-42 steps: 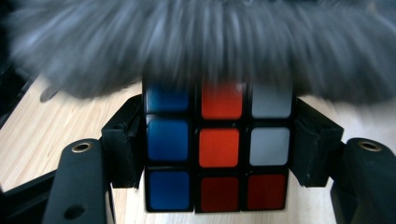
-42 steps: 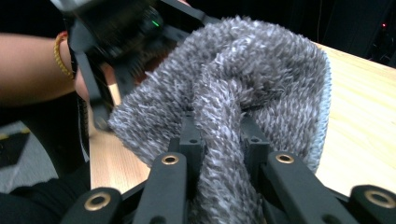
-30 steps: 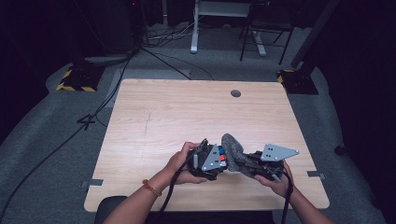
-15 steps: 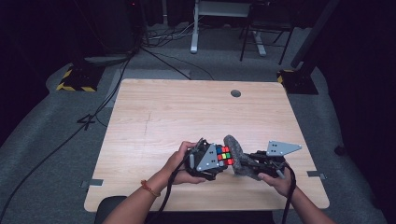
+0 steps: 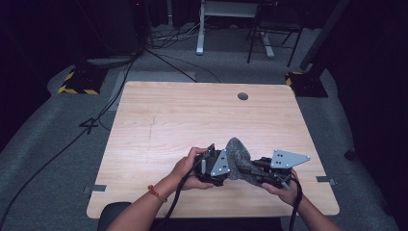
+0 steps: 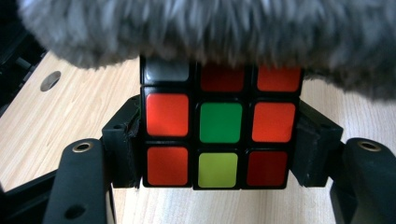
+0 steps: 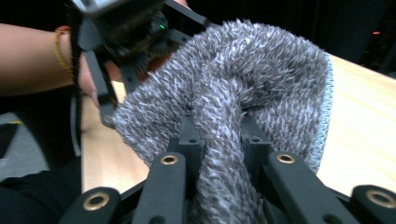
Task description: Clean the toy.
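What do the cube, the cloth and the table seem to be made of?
Cube: probably hard plastic, with a black frame and glossy coloured tiles that catch the light.
Cloth: soft, fuzzy grey fabric, perhaps microfibre or chenille, with a shaggy pile and a stitched edge.
Table: pale wood grain with a matte look, maybe laminate.

A dim lab or studio: a bare wooden surface (image 5: 192, 120) stands on grey carpet (image 5: 57, 144), cables (image 5: 159, 53) trailing across the floor behind it, hazard-striped blocks (image 5: 79, 83) at its far corners and desk legs (image 5: 199, 29) and a chair (image 5: 269, 33) beyond in darkness.
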`<move>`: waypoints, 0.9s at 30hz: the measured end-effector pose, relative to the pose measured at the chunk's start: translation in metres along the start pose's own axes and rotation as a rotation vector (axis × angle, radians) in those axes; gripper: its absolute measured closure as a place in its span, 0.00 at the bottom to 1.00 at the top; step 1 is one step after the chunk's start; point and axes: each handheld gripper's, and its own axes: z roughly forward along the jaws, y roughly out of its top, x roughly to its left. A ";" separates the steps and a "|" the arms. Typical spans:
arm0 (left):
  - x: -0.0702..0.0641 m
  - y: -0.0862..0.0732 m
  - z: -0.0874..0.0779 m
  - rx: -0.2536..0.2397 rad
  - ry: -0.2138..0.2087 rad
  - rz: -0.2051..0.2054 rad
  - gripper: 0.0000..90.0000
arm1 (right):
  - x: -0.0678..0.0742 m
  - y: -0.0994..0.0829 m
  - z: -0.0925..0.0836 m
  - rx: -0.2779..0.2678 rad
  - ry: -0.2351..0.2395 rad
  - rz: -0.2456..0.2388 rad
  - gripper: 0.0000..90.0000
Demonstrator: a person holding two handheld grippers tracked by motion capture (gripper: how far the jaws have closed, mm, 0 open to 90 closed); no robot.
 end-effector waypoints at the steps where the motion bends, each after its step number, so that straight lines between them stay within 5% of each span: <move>1: 0.001 0.000 -0.002 -0.009 0.004 -0.003 0.37 | -0.001 -0.001 0.000 -0.001 -0.008 0.004 0.84; 10: 0.004 0.000 -0.011 -0.043 -0.006 -0.012 0.37 | -0.024 -0.025 0.007 0.137 -0.037 0.064 0.84; 13: 0.005 0.000 -0.012 -0.053 -0.010 -0.022 0.37 | -0.026 -0.025 0.006 0.120 -0.029 0.077 0.84; 18: 0.003 -0.001 -0.006 -0.026 -0.027 -0.020 0.37 | -0.012 -0.010 0.000 0.043 -0.004 0.036 0.84; 21: 0.003 -0.002 -0.004 -0.032 -0.029 -0.024 0.37 | -0.007 -0.007 0.000 0.057 -0.025 -0.007 0.84; 27: 0.007 -0.004 -0.008 -0.075 -0.041 -0.057 0.37 | -0.025 -0.025 0.010 0.157 -0.043 0.087 0.84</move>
